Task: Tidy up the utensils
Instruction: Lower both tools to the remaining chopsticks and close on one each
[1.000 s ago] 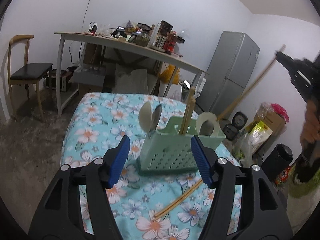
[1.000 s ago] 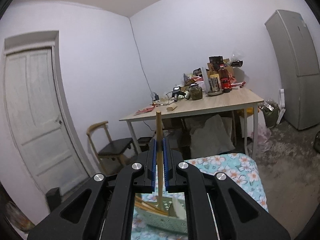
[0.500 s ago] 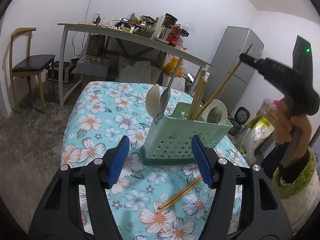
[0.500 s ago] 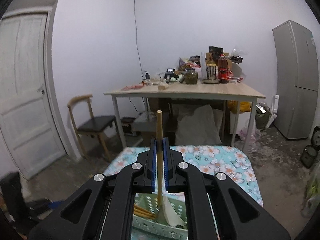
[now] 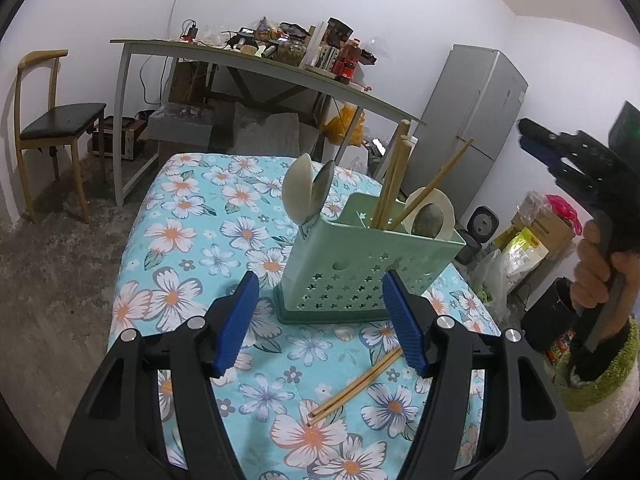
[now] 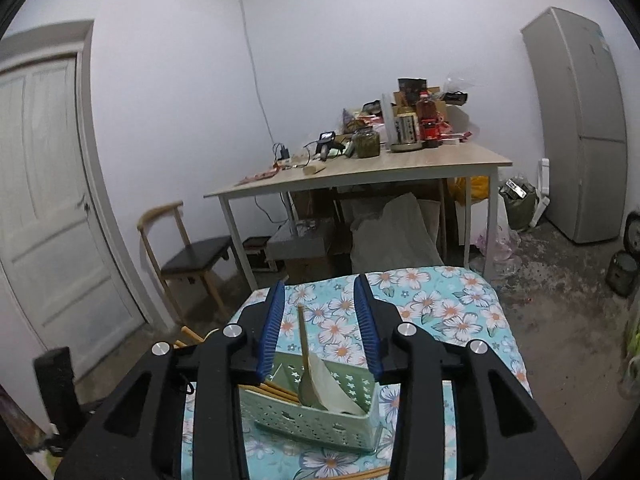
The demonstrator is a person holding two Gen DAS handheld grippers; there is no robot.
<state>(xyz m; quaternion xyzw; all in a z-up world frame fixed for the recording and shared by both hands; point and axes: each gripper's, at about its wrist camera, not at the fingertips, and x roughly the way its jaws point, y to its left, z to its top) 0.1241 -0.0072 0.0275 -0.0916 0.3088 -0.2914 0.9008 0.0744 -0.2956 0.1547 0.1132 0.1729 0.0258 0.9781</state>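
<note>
A pale green utensil caddy point(image 5: 372, 264) stands on the floral tablecloth point(image 5: 192, 240). It holds two spoons point(image 5: 304, 192), a white ladle point(image 5: 430, 212) and several wooden chopsticks point(image 5: 394, 178). A loose pair of chopsticks point(image 5: 356, 386) lies on the cloth in front of it. My left gripper point(image 5: 320, 280) hovers open just before the caddy, holding nothing. My right gripper point(image 6: 320, 282) is above the caddy point(image 6: 316, 416) and its jaws are opening. One chopstick point(image 6: 302, 332) stands free between them, its lower end in the caddy. A hand point(image 5: 600, 264) carries that right gripper point(image 5: 536, 136) at the right edge.
Beyond the small table stands a cluttered wooden desk point(image 6: 360, 172) with boxes and sacks under it. A chair point(image 5: 52, 120) is at the left, a grey fridge point(image 5: 476, 120) at the right, a white door point(image 6: 48, 208) farther left. Bags and a bin point(image 5: 556, 316) crowd the right floor.
My right gripper has sunk toward the caddy and its jaws have parted, letting go of the chopstick, which now rests in the caddy. The left gripper has stayed open and nearly still.
</note>
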